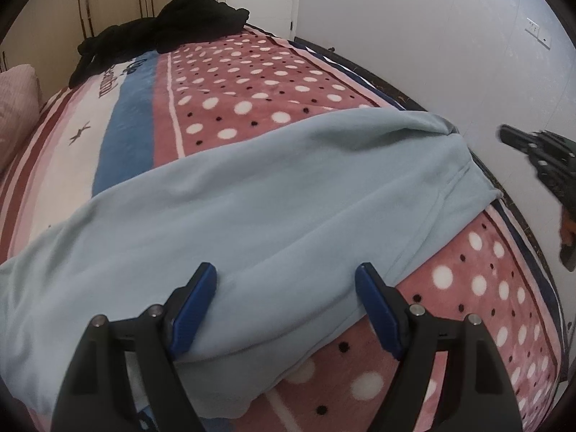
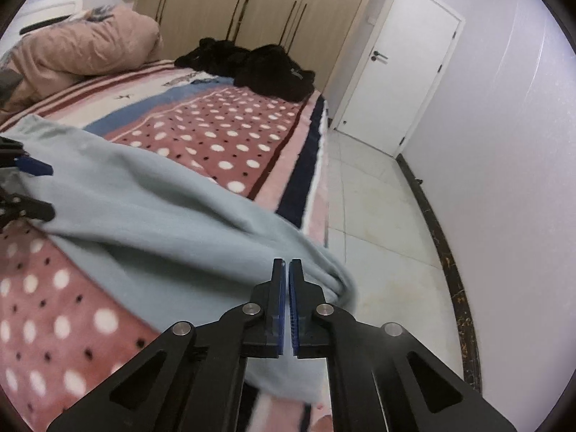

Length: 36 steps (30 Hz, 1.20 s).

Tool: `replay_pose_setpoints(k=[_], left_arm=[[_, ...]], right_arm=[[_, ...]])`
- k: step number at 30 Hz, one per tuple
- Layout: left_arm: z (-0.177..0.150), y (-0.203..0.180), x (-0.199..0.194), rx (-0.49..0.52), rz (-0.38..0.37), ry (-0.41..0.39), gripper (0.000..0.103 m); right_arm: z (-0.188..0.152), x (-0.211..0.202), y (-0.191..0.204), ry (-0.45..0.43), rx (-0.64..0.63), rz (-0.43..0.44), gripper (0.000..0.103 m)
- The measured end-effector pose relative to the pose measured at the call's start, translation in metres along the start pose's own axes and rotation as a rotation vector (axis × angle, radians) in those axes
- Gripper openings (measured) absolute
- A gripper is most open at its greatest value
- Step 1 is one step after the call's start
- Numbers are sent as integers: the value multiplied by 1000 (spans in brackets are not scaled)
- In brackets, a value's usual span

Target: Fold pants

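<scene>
Light blue pants lie stretched across the polka-dot bed blanket, one end reaching the bed's right edge. My left gripper is open, its blue pads straddling the near edge of the pants. In the right wrist view the pants run from the left down to the bed edge, where the end bunches. My right gripper is shut just above that end; no cloth shows between the pads. The right gripper also shows at the right edge of the left wrist view. The left gripper shows at the far left of the right wrist view.
A heap of black clothes lies at the far end of the bed. A pink pillow sits at the head. Wardrobes and a white door stand behind. Tiled floor and a white wall run along the bed's right side.
</scene>
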<state>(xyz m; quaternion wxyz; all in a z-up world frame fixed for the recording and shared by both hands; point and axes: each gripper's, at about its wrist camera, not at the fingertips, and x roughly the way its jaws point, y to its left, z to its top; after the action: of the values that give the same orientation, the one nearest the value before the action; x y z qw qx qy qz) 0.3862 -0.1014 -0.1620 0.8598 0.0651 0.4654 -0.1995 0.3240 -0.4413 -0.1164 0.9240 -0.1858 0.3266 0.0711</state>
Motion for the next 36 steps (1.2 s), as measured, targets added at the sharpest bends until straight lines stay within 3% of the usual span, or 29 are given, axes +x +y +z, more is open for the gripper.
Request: replay_pose_setpoints(k=[2, 4, 7, 9, 10, 11, 15, 18, 22, 25, 30, 31, 32, 36], left_arm=[[-1, 1, -1, -1, -2, 3, 77], [0, 0, -1, -6, 1, 3, 77], [2, -3, -3, -9, -6, 2, 76], [2, -6, -4, 1, -4, 0, 76], [2, -6, -4, 5, -2, 1, 77], [3, -6, -3, 6, 0, 2, 77], [2, -1, 1, -14, -9, 1, 76], [2, 4, 3, -36, -23, -7, 76], [4, 8, 1, -56, -17, -40, 76], [7, 18, -5, -108, -29, -77, 76], [12, 33, -13, -176, -33, -115, 76], [13, 34, -14, -181, -34, -118, 76], [12, 35, -14, -184, -34, -120, 76], [11, 35, -16, -174, -38, -122, 77]], right_arm=[[-6, -15, -11, -1, 36, 31, 0], [-14, -16, -18, 57, 49, 83, 0], [-25, -9, -16, 96, 8, 64, 2], [-29, -1, -11, 115, 22, 114, 15], [-30, 3, -6, 114, 20, 130, 28], [-30, 7, 3, 106, -4, 127, 35], [-27, 33, 27, 137, -97, 75, 35], [-21, 44, 38, 111, -163, -23, 44], [-11, 58, 43, 91, -182, -77, 46], [-4, 64, 45, 72, -190, -100, 43], [4, 68, 50, 67, -208, -63, 25], [5, 67, 50, 63, -200, -46, 12], [6, 65, 48, 66, -183, -17, 5], [8, 58, 40, 65, -118, 24, 2]])
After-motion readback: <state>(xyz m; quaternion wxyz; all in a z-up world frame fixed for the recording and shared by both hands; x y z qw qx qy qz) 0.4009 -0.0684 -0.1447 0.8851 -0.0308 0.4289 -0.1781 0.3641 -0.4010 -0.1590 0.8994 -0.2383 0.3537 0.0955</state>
